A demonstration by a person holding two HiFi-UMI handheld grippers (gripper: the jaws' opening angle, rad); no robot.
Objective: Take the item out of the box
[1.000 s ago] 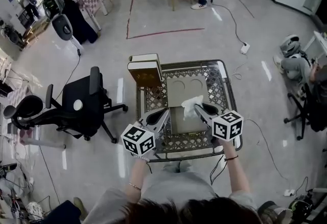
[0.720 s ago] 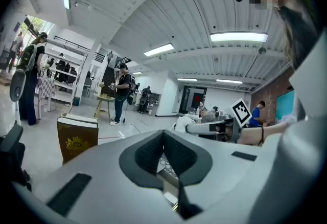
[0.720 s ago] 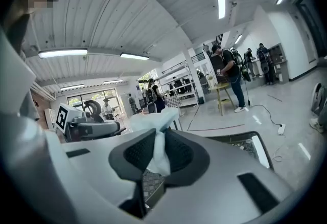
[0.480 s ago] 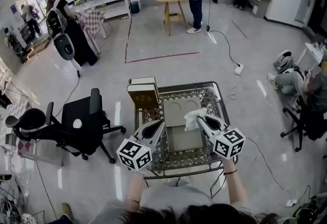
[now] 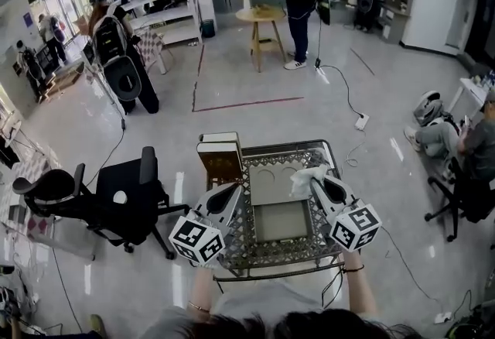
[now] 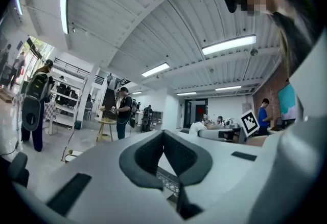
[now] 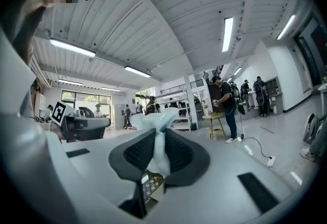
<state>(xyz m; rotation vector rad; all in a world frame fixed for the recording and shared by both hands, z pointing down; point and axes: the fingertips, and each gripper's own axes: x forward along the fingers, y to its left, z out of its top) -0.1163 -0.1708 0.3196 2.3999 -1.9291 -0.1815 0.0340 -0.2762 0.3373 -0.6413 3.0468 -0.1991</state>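
An open cardboard box (image 5: 282,222) lies in a metal lattice cart (image 5: 338,172), its flap (image 5: 272,181) folded back toward the far side. My right gripper (image 5: 316,182) is shut on a crumpled white plastic-wrapped item (image 5: 306,176), held up above the flap's right edge. In the right gripper view the item (image 7: 156,125) sticks up between the dark pads (image 7: 134,154), and the right gripper (image 7: 156,152) points up at the room. My left gripper (image 5: 233,190) hovers over the cart's left side, shut and empty; the left gripper (image 6: 163,152) shows its pads meeting.
A brown closed box (image 5: 220,159) stands at the cart's far left corner. A black office chair (image 5: 117,195) is to the left. People stand by a round stool table (image 5: 261,16) far off, another sits at the right (image 5: 473,150). Cables and a power strip (image 5: 360,122) lie on the floor.
Both grippers have risen, and the right one has lifted the white item higher above the box. The head view has tilted up toward the room.
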